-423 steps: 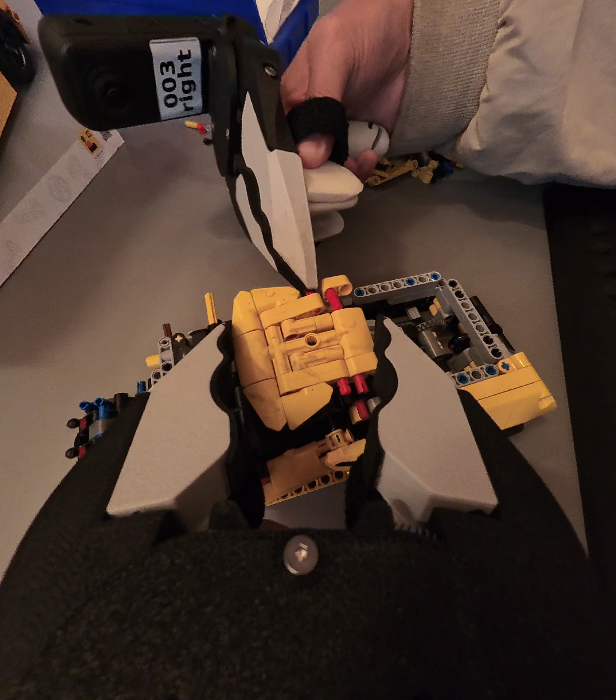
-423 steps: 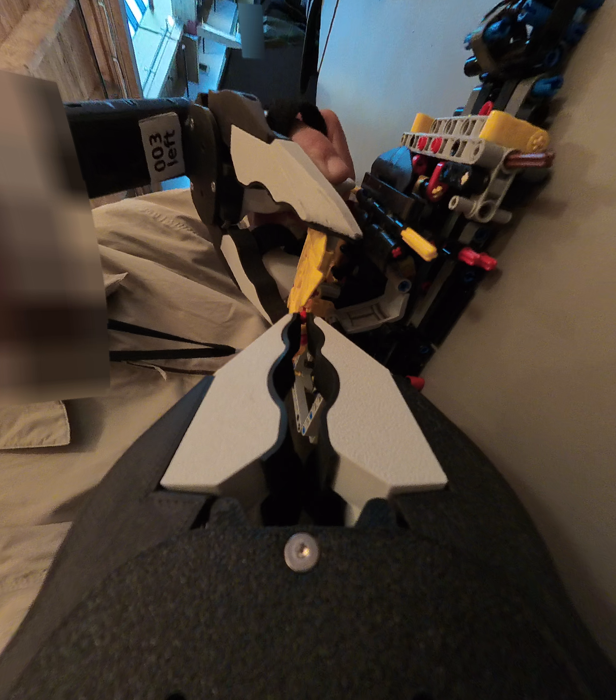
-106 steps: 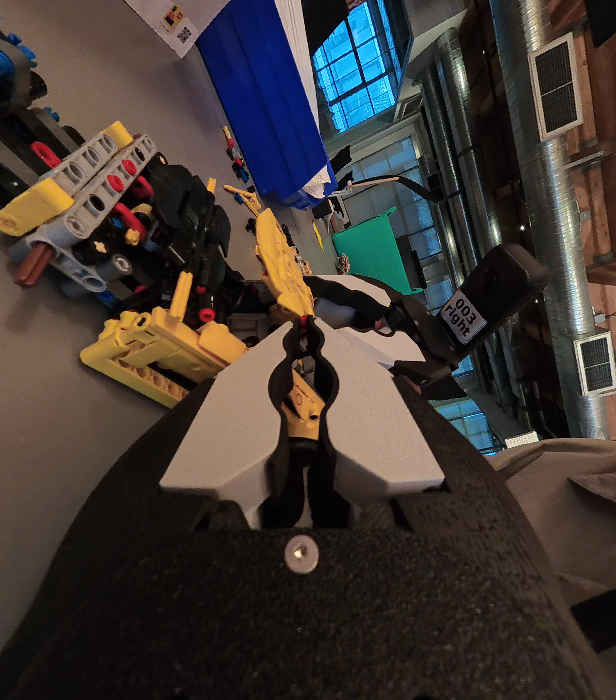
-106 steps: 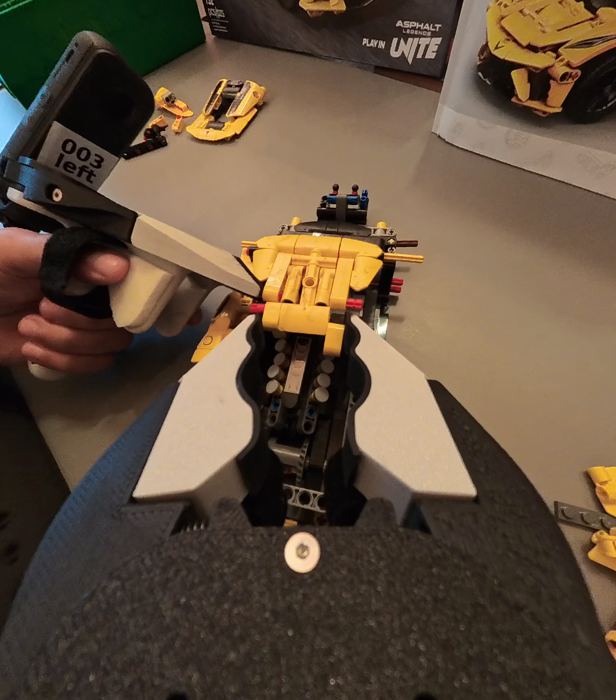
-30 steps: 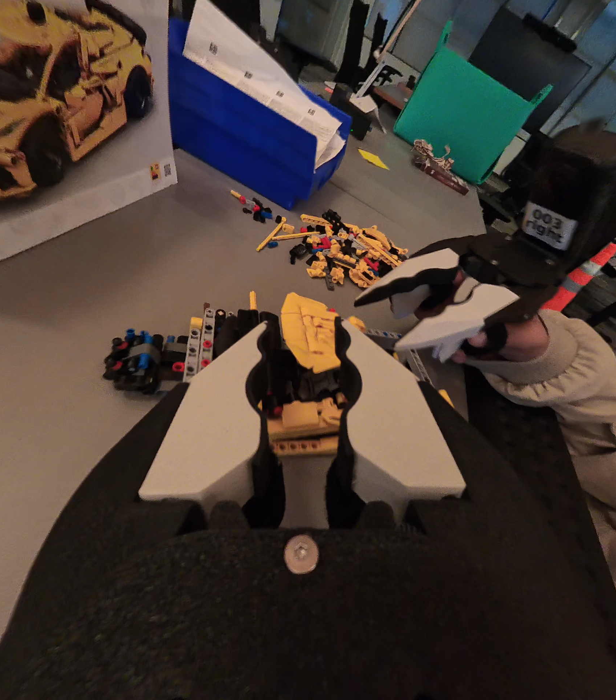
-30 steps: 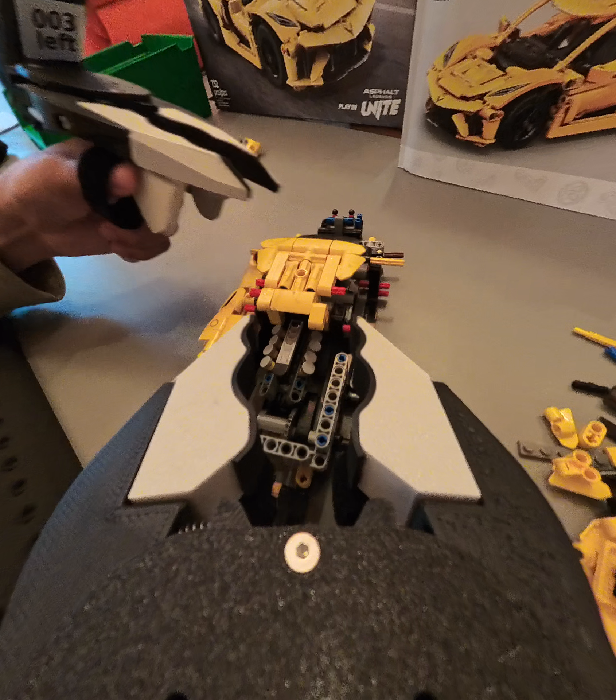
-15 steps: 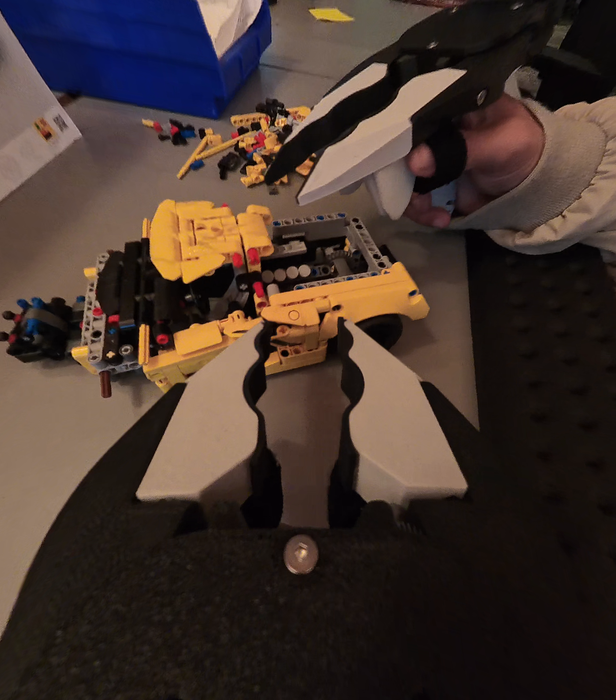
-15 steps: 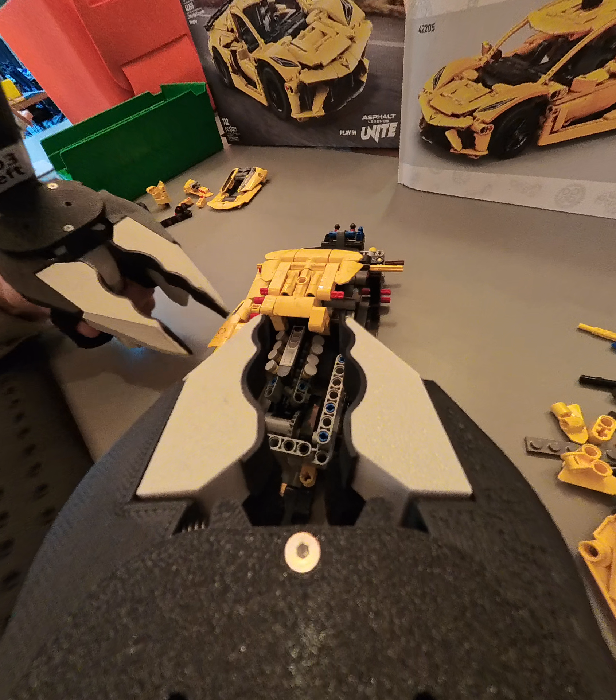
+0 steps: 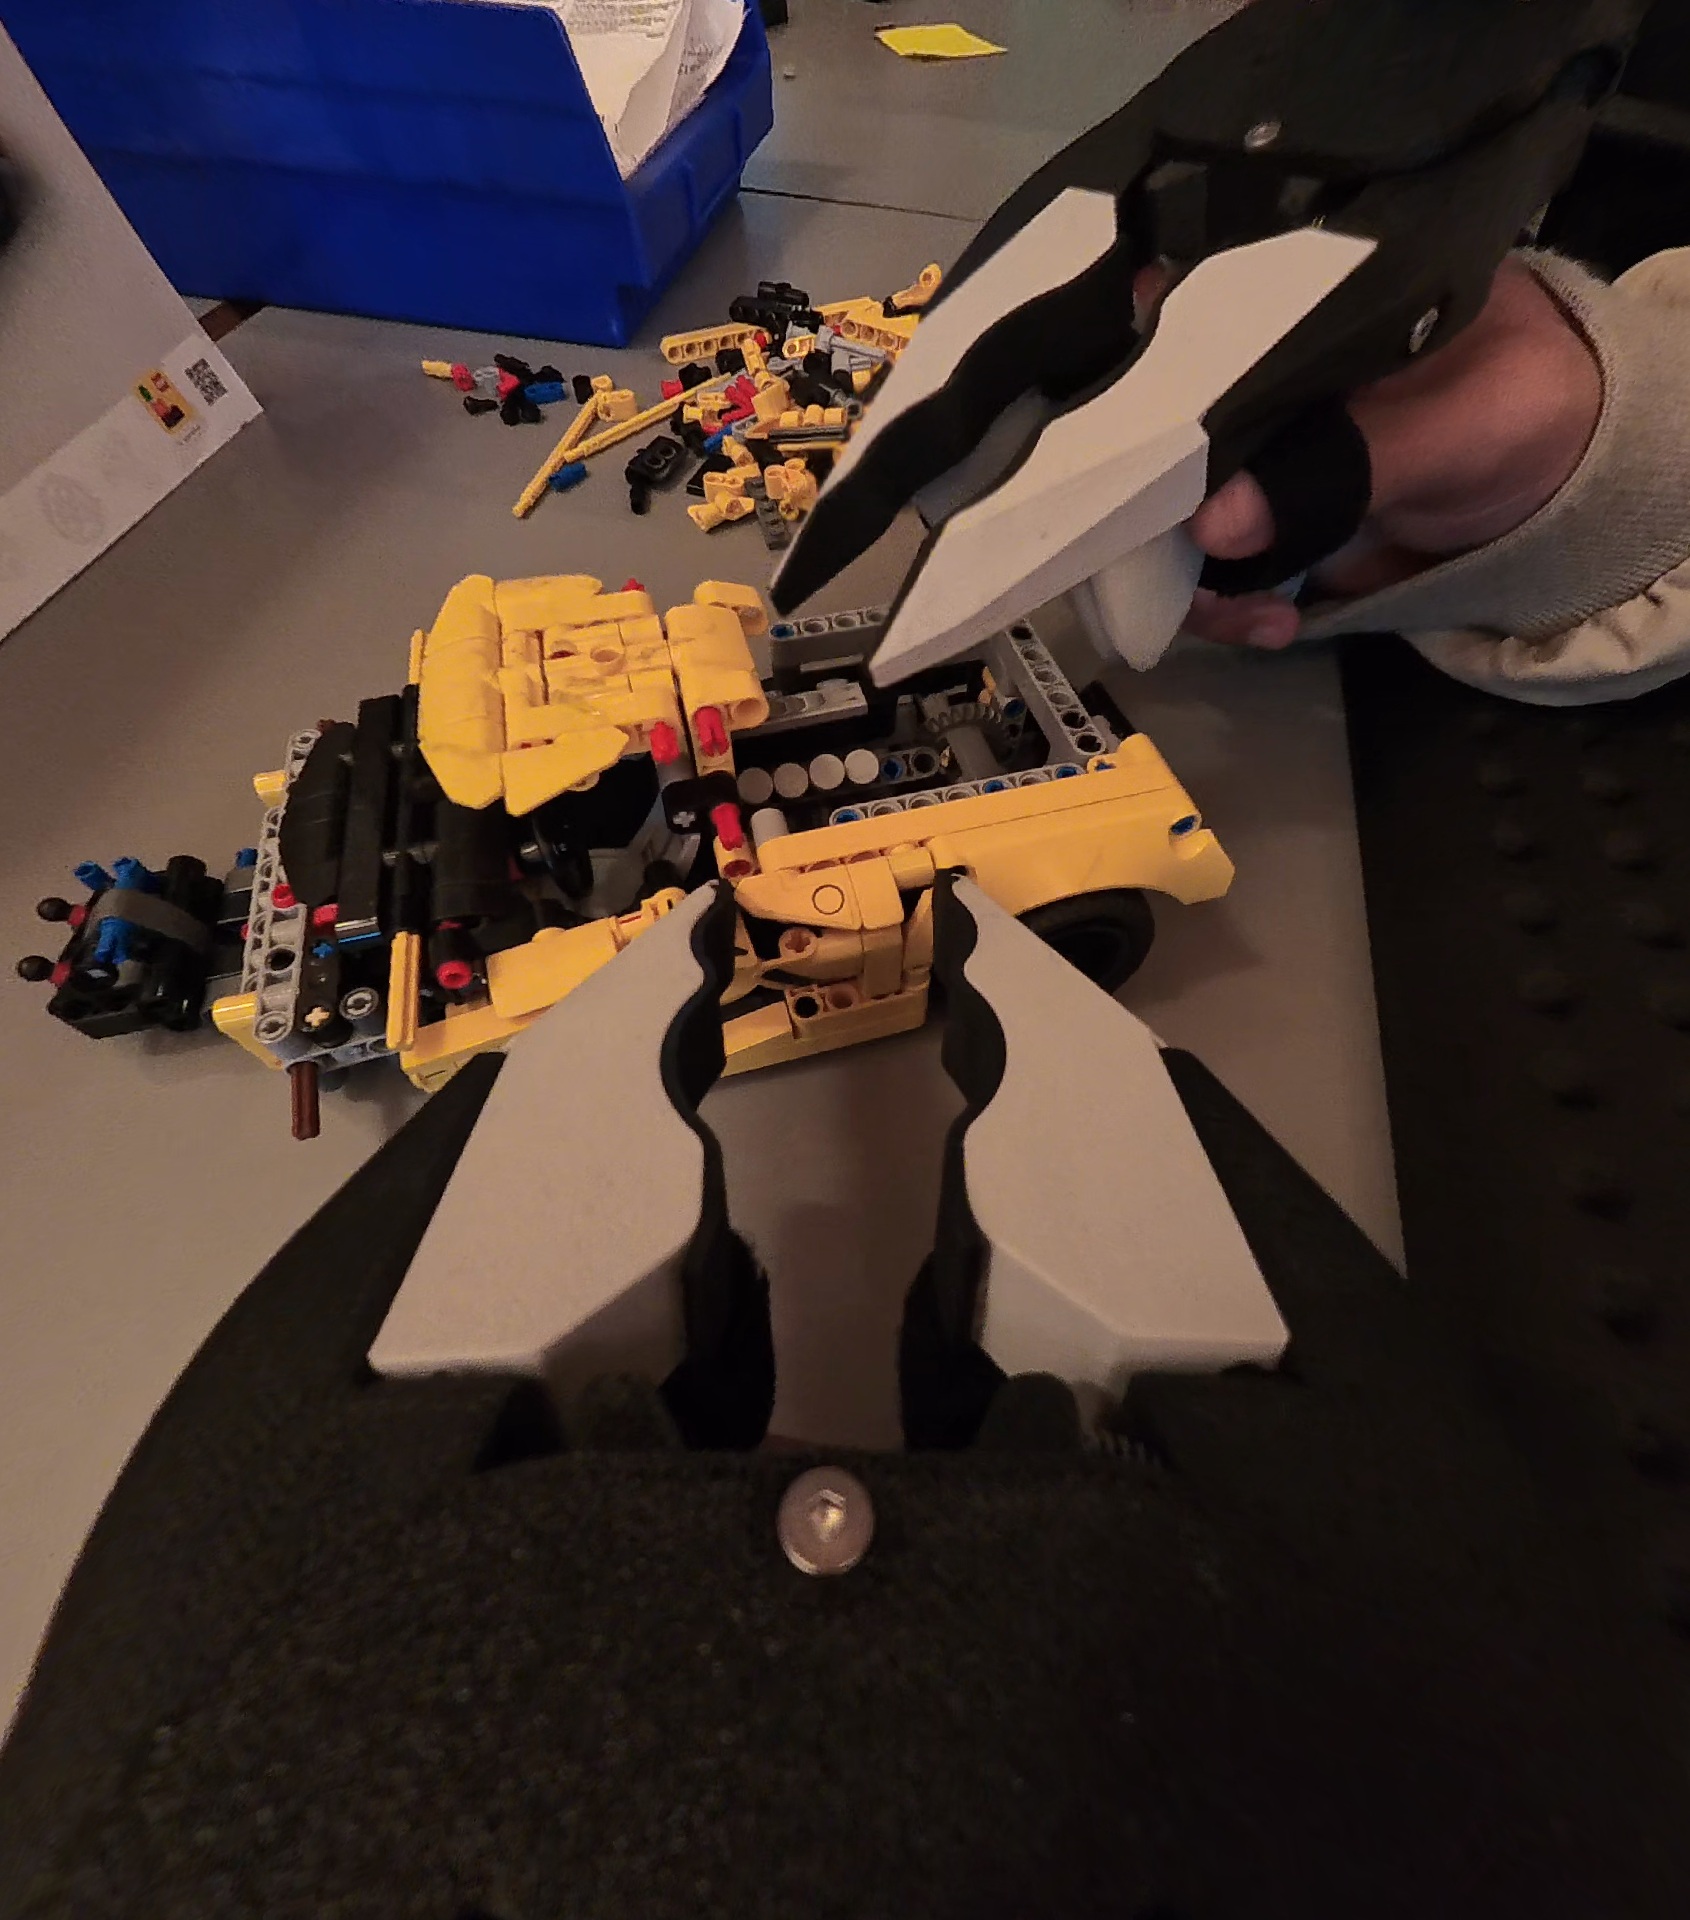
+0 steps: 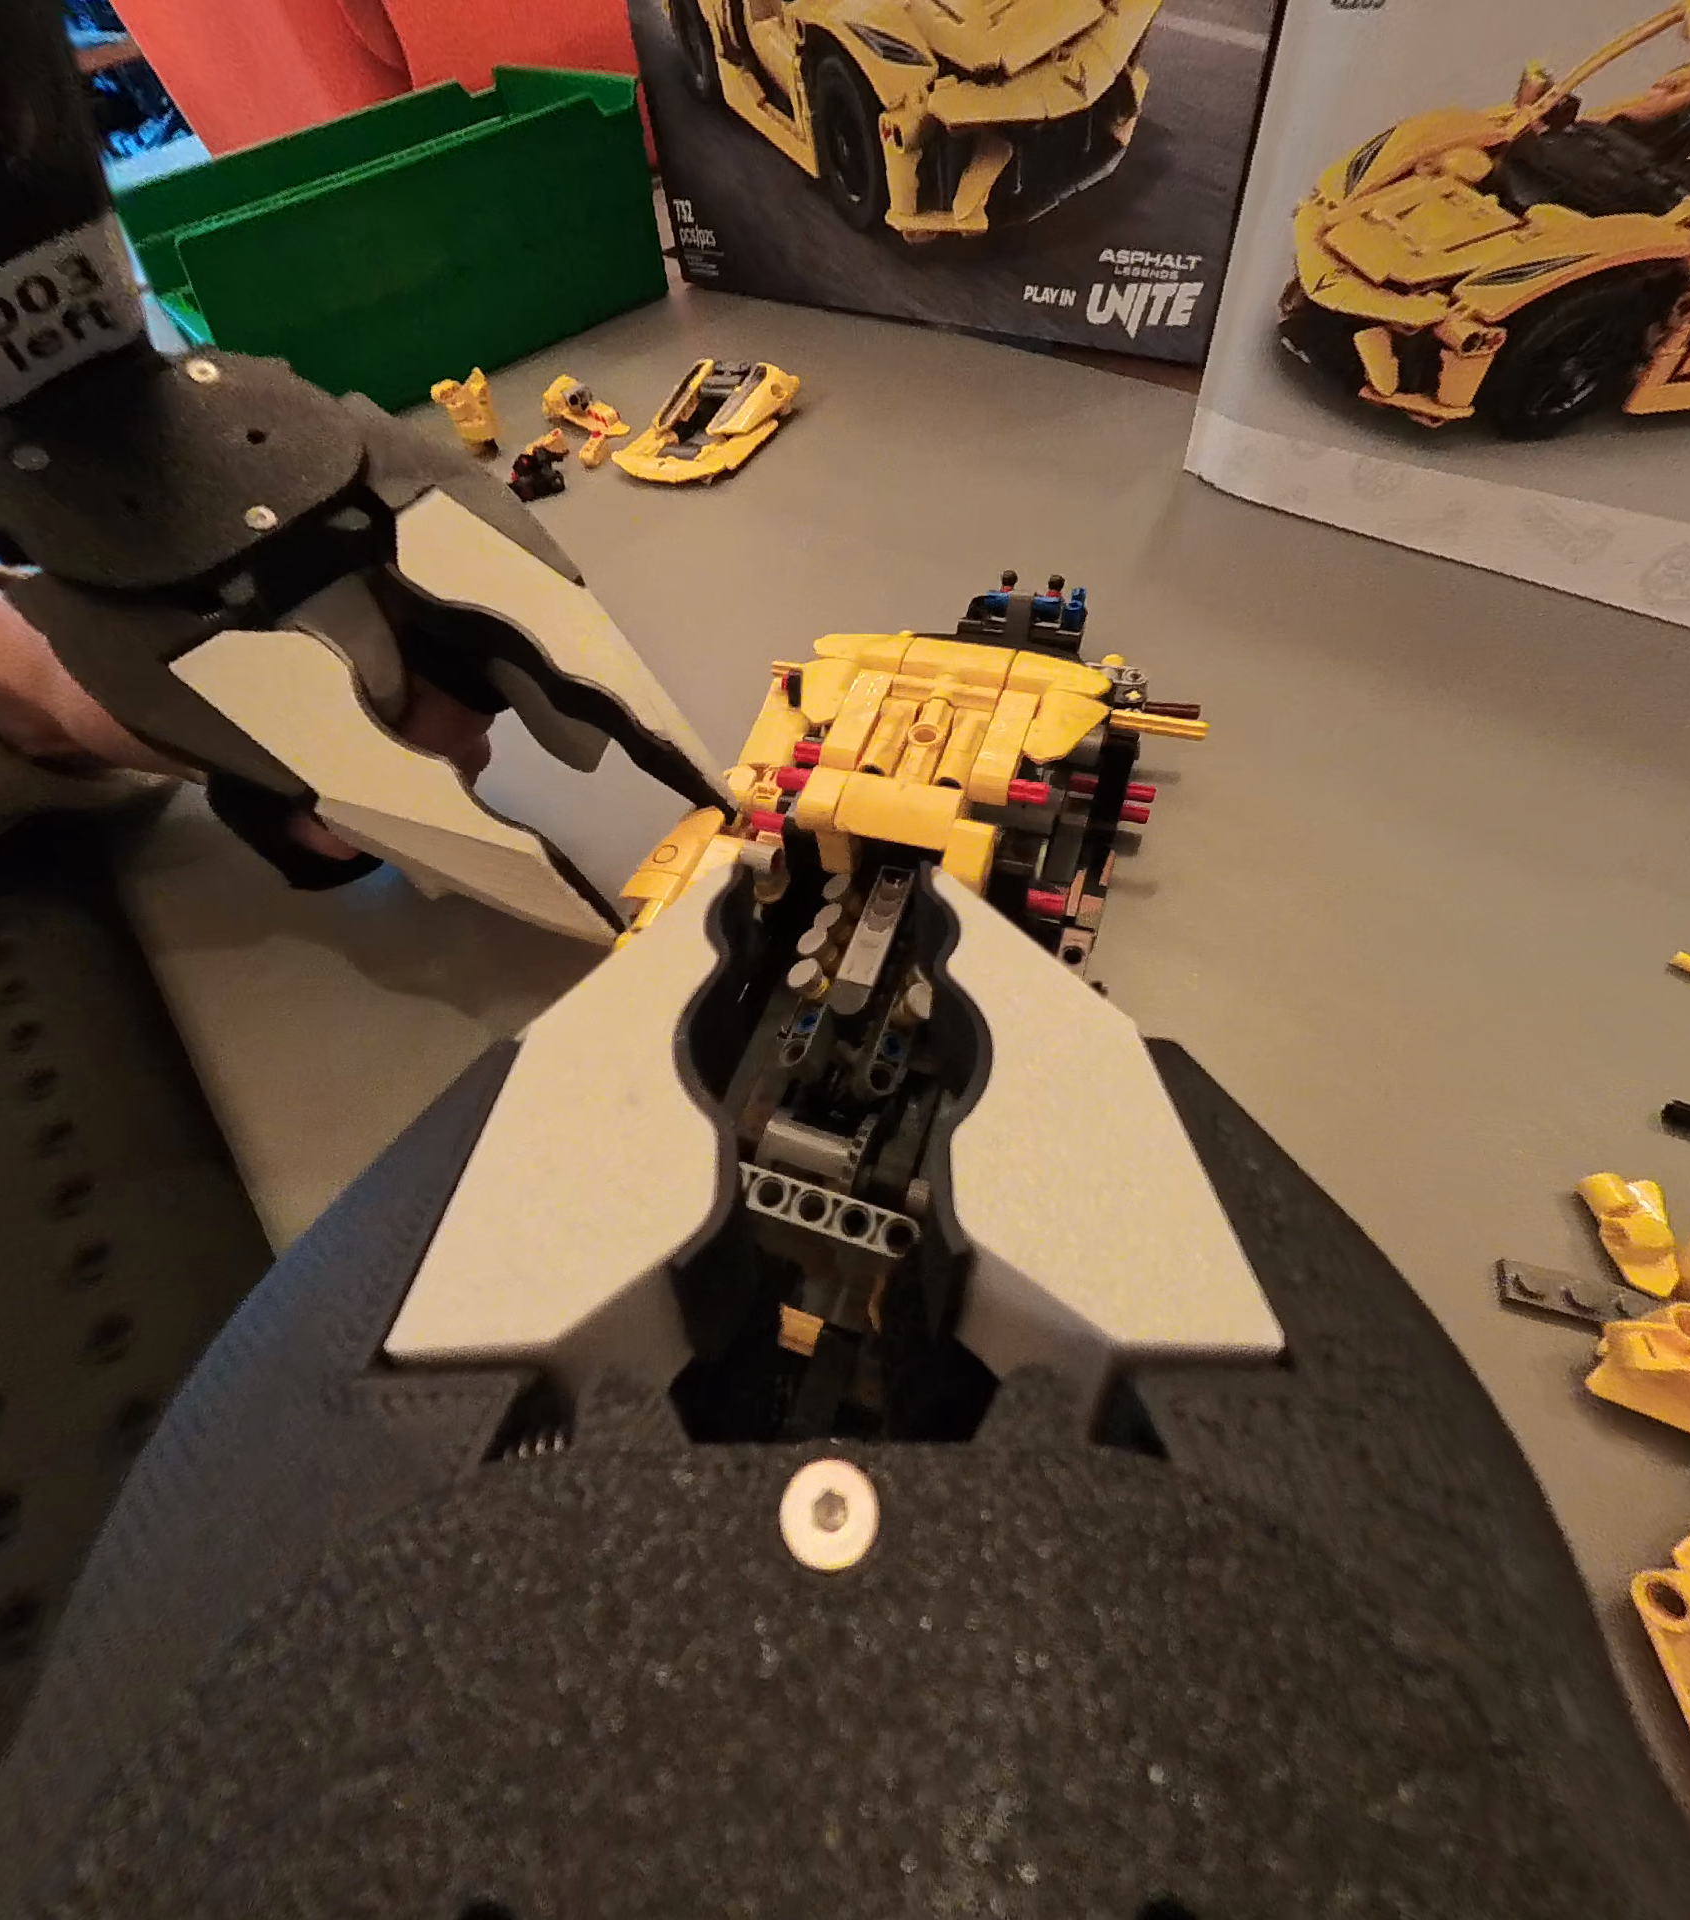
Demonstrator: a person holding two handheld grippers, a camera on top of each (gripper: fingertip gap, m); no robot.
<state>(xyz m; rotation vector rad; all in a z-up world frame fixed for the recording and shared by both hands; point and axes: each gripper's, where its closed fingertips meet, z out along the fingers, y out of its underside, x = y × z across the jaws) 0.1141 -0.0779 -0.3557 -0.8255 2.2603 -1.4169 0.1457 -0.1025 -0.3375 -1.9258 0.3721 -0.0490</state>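
Observation:
A part-built yellow and black brick car (image 9: 592, 675) lies on the grey table (image 9: 145, 1195). My left gripper (image 9: 830, 894) is open. Its tips straddle the yellow side panel (image 9: 841, 904) on the car's near side. I cannot tell whether they touch it. My right gripper (image 10: 836, 883) is open and hovers over the car's rear frame of grey beams (image 10: 825, 1210), fingers either side of the engine pistons. In the left wrist view the right gripper (image 9: 836, 639) comes in from the upper right, tips just above the far grey beam. In the right wrist view the left gripper (image 10: 669, 871) reaches the car (image 10: 934, 727) from the left.
A blue bin (image 9: 384, 177) and a pile of loose parts (image 9: 747, 416) lie behind the car. A green bin (image 10: 405, 229), the set's box (image 10: 924, 156), a booklet (image 10: 1547, 260) and small yellow sub-assemblies (image 10: 706, 421) are farther off. Loose yellow parts (image 10: 1672, 1351) lie right. A black dotted mat (image 9: 1599, 1039) borders the table. Left tips to right tips: about 5 cm.
My left gripper swung round to the car's side and closed in on the yellow side panel. My right gripper came lower over the car's rear. The car stayed put.

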